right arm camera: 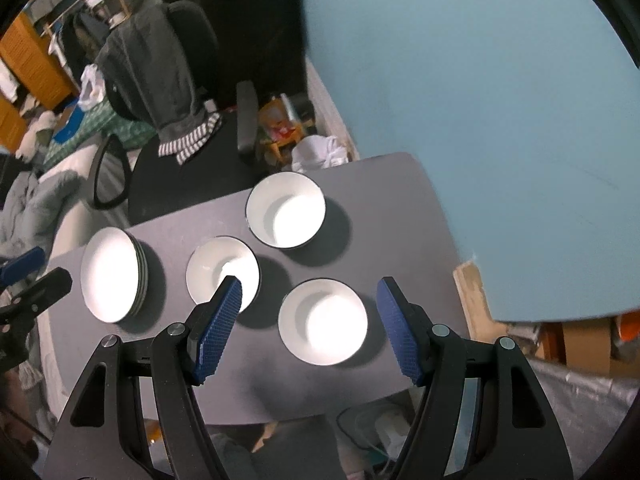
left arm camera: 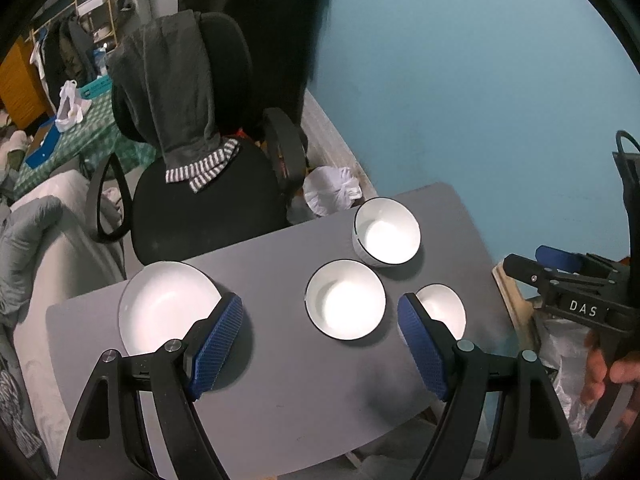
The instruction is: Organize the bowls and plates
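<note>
Here the grey table [right arm camera: 360, 184] carries, from left to right, a stack of plates [right arm camera: 110, 276], a shallow bowl [right arm camera: 216, 264], then two deeper bowls, one far [right arm camera: 286, 210] and one near [right arm camera: 322, 322]. The left gripper [left arm camera: 320, 344] and right gripper [right arm camera: 310, 326] both hover above with fingers spread apart, holding nothing.
</note>
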Demonstrator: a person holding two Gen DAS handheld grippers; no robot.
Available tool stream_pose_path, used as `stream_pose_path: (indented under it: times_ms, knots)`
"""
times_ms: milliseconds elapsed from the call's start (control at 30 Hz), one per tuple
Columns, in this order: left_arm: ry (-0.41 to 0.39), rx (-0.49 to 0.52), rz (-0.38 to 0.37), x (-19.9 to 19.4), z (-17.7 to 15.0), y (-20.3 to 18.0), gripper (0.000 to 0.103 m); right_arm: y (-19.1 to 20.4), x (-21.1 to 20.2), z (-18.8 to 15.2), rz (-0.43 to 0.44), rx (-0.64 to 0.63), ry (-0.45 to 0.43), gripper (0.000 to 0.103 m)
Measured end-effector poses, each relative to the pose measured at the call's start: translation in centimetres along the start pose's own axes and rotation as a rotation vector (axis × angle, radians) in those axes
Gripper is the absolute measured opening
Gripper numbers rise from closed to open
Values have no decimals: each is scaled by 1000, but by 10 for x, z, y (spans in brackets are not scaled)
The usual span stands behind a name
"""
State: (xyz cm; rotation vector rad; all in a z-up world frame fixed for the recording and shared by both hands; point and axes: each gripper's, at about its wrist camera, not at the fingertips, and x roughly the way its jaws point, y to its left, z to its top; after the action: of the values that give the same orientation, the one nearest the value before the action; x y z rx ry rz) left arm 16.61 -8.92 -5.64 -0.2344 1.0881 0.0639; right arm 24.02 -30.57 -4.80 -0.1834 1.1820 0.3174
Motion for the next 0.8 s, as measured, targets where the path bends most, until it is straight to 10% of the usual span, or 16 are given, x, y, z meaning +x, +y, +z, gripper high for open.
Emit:
stream_pose_path:
  times_ms: [800]
  knots:
    - [107,-32,-3,107,14,1,81,-23,99,25,121,-77,103,69]
